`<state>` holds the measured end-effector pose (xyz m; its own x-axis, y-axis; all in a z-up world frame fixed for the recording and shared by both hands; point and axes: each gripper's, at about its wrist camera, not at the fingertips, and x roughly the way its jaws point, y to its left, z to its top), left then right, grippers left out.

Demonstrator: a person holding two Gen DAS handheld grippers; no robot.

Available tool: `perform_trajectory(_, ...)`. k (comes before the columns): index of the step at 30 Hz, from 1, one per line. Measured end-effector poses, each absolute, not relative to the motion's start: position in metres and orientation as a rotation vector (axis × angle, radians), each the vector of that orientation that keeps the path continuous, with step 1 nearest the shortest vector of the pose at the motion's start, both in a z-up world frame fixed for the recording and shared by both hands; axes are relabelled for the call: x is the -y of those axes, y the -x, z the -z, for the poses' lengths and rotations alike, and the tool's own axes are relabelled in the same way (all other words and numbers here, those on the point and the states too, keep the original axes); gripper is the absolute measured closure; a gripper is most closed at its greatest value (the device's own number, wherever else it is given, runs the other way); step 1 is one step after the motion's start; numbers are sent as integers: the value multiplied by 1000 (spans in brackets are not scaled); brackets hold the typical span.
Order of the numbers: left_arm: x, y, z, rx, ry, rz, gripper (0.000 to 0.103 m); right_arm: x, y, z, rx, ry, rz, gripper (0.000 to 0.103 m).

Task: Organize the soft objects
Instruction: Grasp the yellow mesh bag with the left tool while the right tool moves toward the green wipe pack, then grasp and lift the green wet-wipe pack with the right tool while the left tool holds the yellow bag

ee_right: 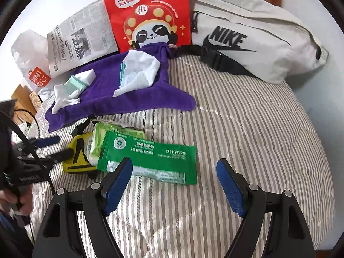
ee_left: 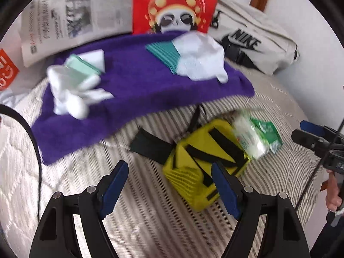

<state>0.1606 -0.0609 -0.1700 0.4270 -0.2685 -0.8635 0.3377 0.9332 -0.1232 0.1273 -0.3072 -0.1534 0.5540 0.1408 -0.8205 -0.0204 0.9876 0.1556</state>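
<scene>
A purple towel lies on the striped bed, also in the right wrist view. On it lie a white and teal sock and a white and mint sock. A yellow pouch with black straps lies in front of the towel. A green wipes packet and a tissue pack lie beside it. My left gripper is open above the bed, near the yellow pouch. My right gripper is open just in front of the green packet.
A red panda bag, a newspaper and a white Nike waist bag stand along the back. A Miniso bag lies at the left. The striped quilt spreads to the right.
</scene>
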Motion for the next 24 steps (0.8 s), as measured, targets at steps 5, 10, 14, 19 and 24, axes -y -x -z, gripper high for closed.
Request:
perform_trajectory(5,68,-155,182,-1063,-74,353,42,313,-119,156,-986,-168,-103,23)
perform_trajectory(10,48,-154,174,-1050,1,365,72,309,-118,159,-992,-151,-109,23)
perform_trajectory(14,29,-155,173,-1051,2,329,76,305,-119,160,-992,-143,-115,23)
perform_trajectory(19,30,-158,179,-1040,-5,321,74,298,-121,162,-994,-135,-128,23)
perform_trajectory(24,20,-161,172,-1016,29,331,84,291,-123,164,-1001,-80,-123,23)
